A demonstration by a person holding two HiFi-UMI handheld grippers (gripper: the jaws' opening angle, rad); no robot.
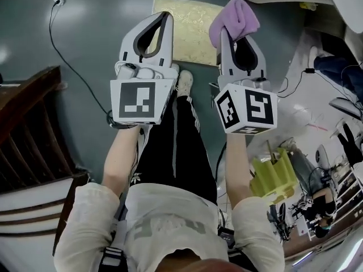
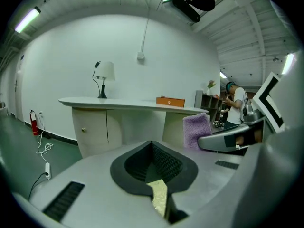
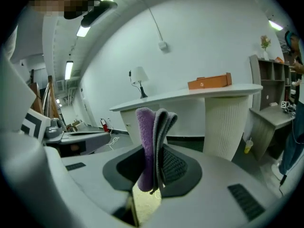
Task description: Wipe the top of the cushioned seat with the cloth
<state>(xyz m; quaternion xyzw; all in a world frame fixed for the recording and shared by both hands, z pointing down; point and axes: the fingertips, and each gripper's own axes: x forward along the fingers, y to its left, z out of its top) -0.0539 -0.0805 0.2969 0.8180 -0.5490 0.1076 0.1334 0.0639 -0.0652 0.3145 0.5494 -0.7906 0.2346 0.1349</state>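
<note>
Purple folded terry cloth (image 1: 235, 16) clamped in right tongs (image 1: 237, 38), upper centre of frame, beside pale gold cushioned seat (image 1: 190, 35); left tongs (image 1: 161, 22) closed together, empty

Two grippers show in the head view: the left gripper (image 1: 161, 20) at upper centre and the right gripper (image 1: 237, 37) beside it. One cloth (image 1: 233, 16) and one seat (image 1: 193, 30) show at the top. One lamp (image 2: 104, 73), one box (image 2: 170, 101) and one counter (image 2: 118, 103) show too.
</note>
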